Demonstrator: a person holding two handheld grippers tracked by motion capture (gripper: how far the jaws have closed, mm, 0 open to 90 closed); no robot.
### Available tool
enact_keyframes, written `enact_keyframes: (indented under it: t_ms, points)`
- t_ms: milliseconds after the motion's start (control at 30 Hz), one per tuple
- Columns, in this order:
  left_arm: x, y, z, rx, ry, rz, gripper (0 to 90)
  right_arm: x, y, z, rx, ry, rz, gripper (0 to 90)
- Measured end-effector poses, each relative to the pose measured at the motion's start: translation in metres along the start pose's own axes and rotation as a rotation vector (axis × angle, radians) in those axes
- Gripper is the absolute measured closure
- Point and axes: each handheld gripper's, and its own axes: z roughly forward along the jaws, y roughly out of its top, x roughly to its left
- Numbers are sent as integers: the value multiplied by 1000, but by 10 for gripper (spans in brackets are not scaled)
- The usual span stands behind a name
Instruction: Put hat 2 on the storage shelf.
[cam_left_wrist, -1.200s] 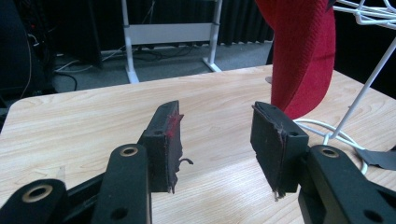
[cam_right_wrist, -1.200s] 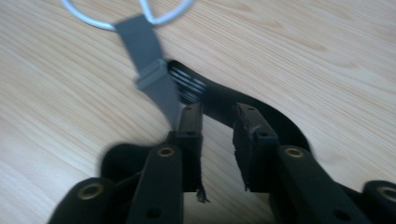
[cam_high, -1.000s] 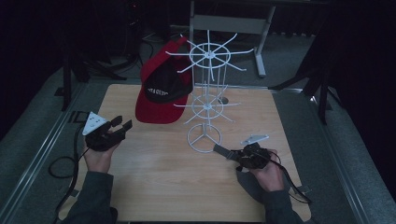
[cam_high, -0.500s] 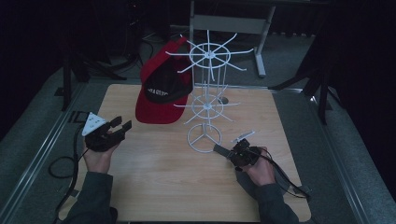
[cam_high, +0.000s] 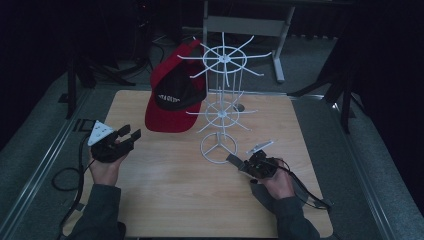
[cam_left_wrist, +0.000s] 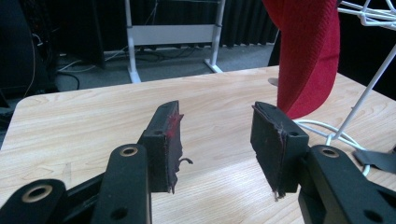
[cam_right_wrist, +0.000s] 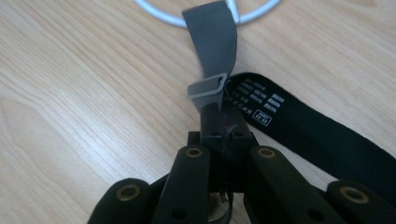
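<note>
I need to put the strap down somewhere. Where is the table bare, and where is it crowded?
Bare wood lies between the left gripper and the rack's ring base, and along the near edge. It is crowded around the white rack, the red cap and the strap in the right gripper.

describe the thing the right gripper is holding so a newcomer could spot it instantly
Start at the white wire rack mid-table; near its ring base, the right gripper is shut on a strap. It is a flat grey-and-black band with a metal buckle and white print, unlike the red cap.
</note>
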Motion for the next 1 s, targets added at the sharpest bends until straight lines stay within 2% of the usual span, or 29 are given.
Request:
enact_keyframes:
  t_ms: [133,233,267,400,467,600,667,1000]
  points:
    - [0,0,0,0,0,0,532,-2,0,-11,-46,1,10,897]
    - [0,0,0,0,0,-1,532,-2,1,-14,-58,1,14,897]
    - [0,0,0,-1,0,0,532,-4,2,-26,-100,1,21,897]
    - [0,0,0,0,0,-1,532,-5,3,-36,-137,4,29,898]
    - [0,0,0,-1,0,-1,532,-7,5,-48,-186,-1,41,897]
    - [0,0,0,-2,0,-2,532,-8,5,-57,-221,-3,51,898]
    - [0,1,0,0,1,-1,532,-11,5,-65,-260,-1,60,898]
    - [0,1,1,-2,0,2,531,-17,7,-89,-351,7,89,898]
